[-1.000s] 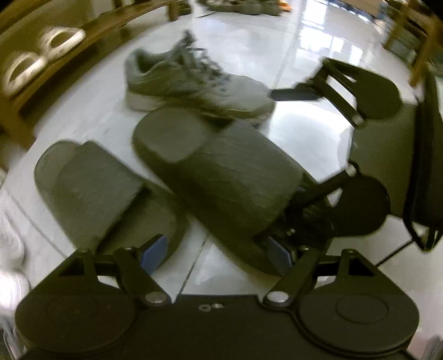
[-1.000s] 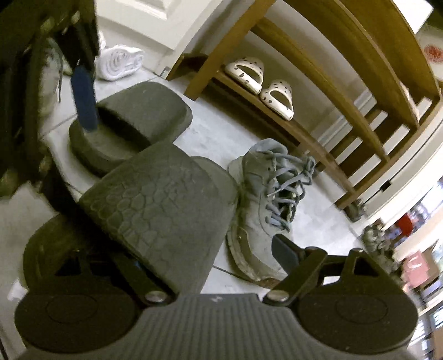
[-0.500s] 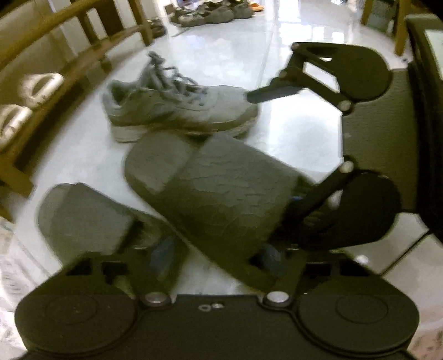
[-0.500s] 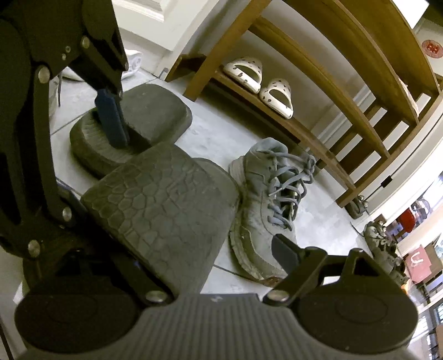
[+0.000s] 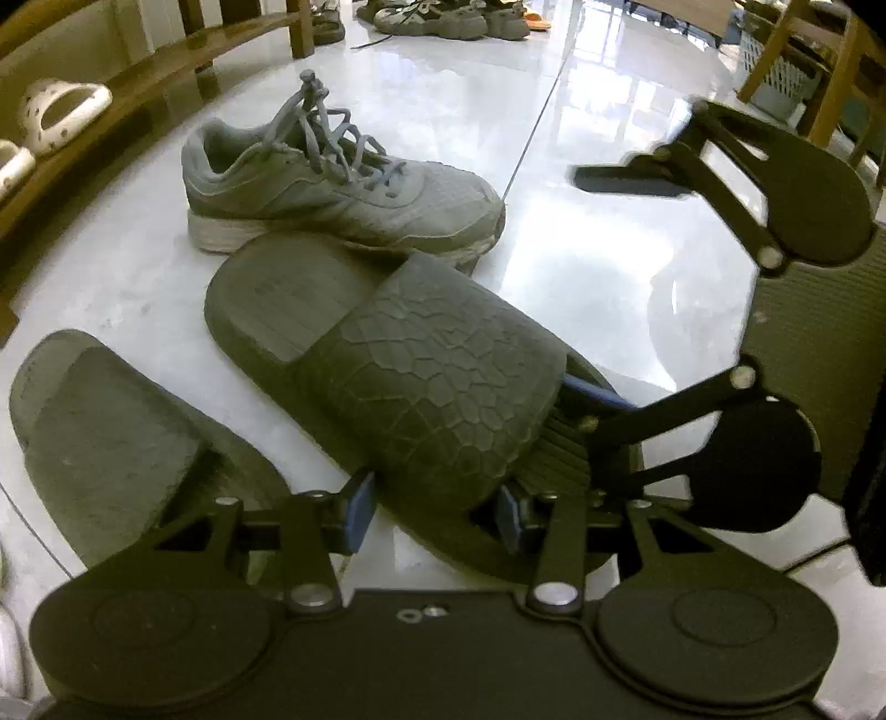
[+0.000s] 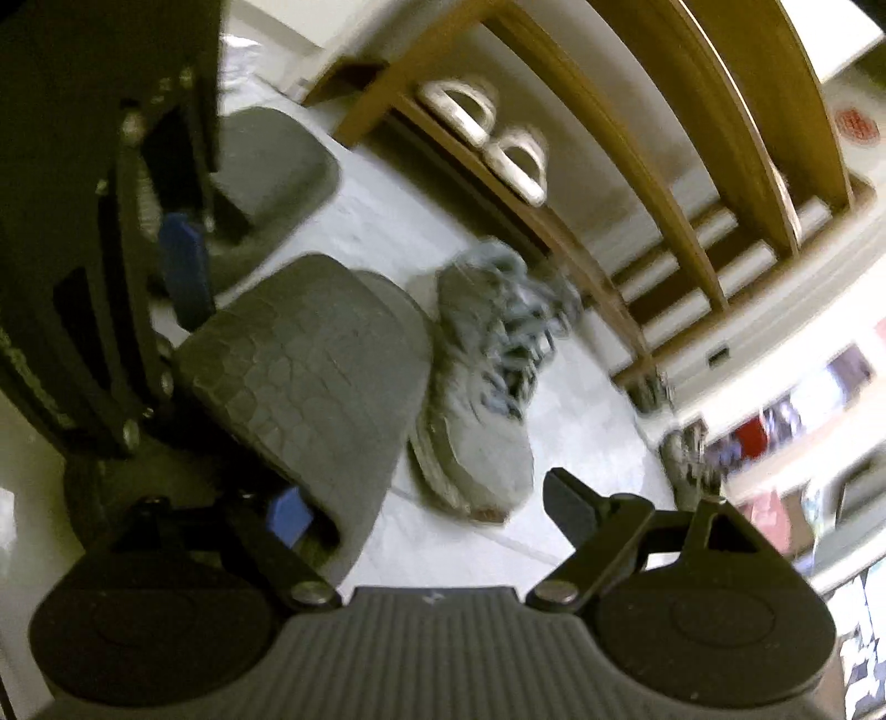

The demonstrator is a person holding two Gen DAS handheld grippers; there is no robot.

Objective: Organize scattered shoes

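A dark grey slide with a cracked-pattern strap lies on the tiled floor, its heel against a grey lace-up sneaker. My left gripper is shut on the near edge of that strap, a blue pad on each side. My right gripper comes in from the right and stands open. Its lower finger is tucked into the slide under the strap and its upper finger hangs over bare floor. The right wrist view shows the same slide, the right gripper and the sneaker. The matching plain slide lies to the left.
A low wooden shoe rack runs along the left wall with white clogs on its shelf. More shoes stand at the far end of the floor. A wooden chair is at the back right.
My left gripper's jaws have come together from wide apart onto the textured slide's strap. The right gripper stays open with one finger under the strap, and its view has swung and blurred.
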